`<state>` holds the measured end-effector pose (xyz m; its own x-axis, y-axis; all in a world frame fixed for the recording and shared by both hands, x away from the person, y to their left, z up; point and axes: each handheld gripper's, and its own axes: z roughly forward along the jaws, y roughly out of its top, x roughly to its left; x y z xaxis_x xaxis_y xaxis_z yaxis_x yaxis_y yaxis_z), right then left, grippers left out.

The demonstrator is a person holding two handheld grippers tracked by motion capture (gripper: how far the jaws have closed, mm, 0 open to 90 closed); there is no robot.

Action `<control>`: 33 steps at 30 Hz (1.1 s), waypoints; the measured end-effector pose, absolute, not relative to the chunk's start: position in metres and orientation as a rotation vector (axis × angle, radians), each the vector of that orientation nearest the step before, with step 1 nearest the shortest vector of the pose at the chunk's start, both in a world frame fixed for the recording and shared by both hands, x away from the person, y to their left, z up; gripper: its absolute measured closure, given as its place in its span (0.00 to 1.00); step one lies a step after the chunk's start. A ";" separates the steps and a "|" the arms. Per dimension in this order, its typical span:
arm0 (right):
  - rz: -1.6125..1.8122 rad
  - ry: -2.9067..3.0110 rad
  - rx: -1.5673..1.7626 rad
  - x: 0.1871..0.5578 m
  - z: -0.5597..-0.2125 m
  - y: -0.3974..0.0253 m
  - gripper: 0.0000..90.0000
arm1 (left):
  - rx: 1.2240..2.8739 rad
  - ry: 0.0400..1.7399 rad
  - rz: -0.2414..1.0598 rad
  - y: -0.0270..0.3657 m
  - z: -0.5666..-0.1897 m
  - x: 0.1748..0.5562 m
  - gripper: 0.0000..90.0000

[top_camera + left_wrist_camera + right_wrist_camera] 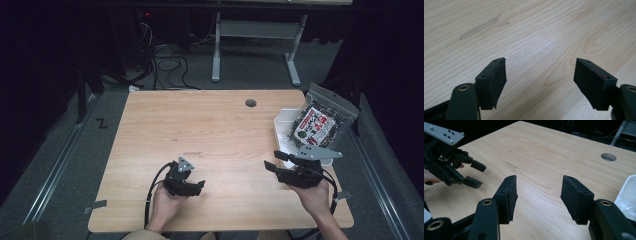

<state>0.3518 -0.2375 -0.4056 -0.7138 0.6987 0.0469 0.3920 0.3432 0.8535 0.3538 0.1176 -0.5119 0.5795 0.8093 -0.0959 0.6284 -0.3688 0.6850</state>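
Resting low over the near half of the wooden table, both grippers are seen released and empty: the left gripper has its jaws spread wide over bare wood, and the right gripper likewise stands spread with nothing between the pads. The nearest item is taken as the work in hand: a clear zip pouch of dark snack mix, leaning in a white tray at the table's 3 o'clock edge, just beyond the right gripper's plate. The pouch's long axis is judged to run from about 7 o'clock to 1 o'clock, sealed top toward 1 o'clock and overhanging the tray's far rim, label side up. Risks noted: the pouch is propped, not flat, so a push from the jaws could slide it off the tray and table edge; a pinch on slack film could slip; the light tray could be dragged along. Contents cannot be read at this resolution.
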 end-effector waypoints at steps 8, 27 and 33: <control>1.283 2.317 0.943 0.356 -0.415 -0.228 0.52 | 2.127 1.131 0.331 0.115 -0.512 0.354 0.30; 1.244 2.382 1.022 0.369 -0.463 -0.215 0.51 | 2.118 1.144 0.317 0.114 -0.514 0.355 0.30; 1.192 2.397 1.049 0.370 -0.482 -0.217 0.50 | 2.111 1.162 0.311 0.115 -0.514 0.355 0.29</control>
